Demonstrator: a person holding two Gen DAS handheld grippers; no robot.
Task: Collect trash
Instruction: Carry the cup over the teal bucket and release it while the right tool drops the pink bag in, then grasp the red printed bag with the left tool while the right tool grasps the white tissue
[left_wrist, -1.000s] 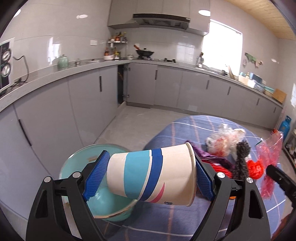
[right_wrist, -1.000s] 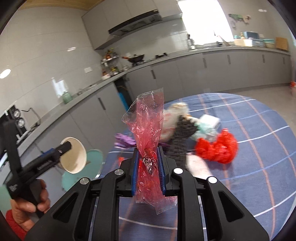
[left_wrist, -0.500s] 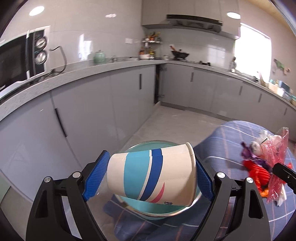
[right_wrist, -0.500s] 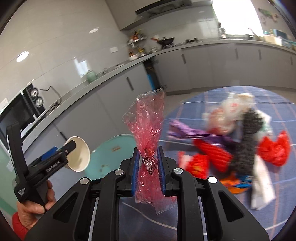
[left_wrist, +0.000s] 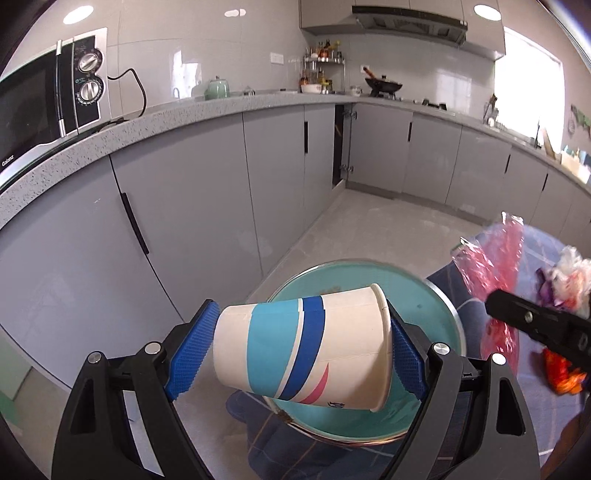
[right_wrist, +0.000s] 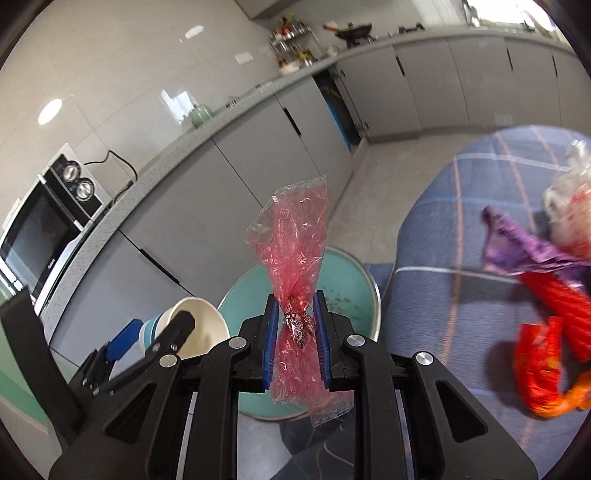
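Observation:
My left gripper (left_wrist: 299, 343) is shut on a white paper cup with blue stripes (left_wrist: 295, 343), held sideways right over a teal bin (left_wrist: 436, 295) on the floor. The cup also shows in the right wrist view (right_wrist: 195, 325). My right gripper (right_wrist: 295, 332) is shut on a red see-through plastic wrapper (right_wrist: 295, 236), held upright above the same bin (right_wrist: 354, 280). In the left wrist view the right gripper (left_wrist: 532, 321) and its wrapper (left_wrist: 491, 258) hang just right of the bin. More trash lies on the table: a purple wrapper (right_wrist: 517, 247), red wrappers (right_wrist: 546, 365) and a clear bag (right_wrist: 569, 206).
A round table with a blue checked cloth (right_wrist: 443, 229) stands right of the bin. Grey kitchen cabinets (left_wrist: 184, 206) run along the left and back. A microwave (left_wrist: 48, 99) sits on the counter. Bare floor (left_wrist: 369, 229) lies beyond the bin.
Both grippers swung left, away from the trash pile and over the teal bin. The cup and the red wrapper stayed gripped throughout.

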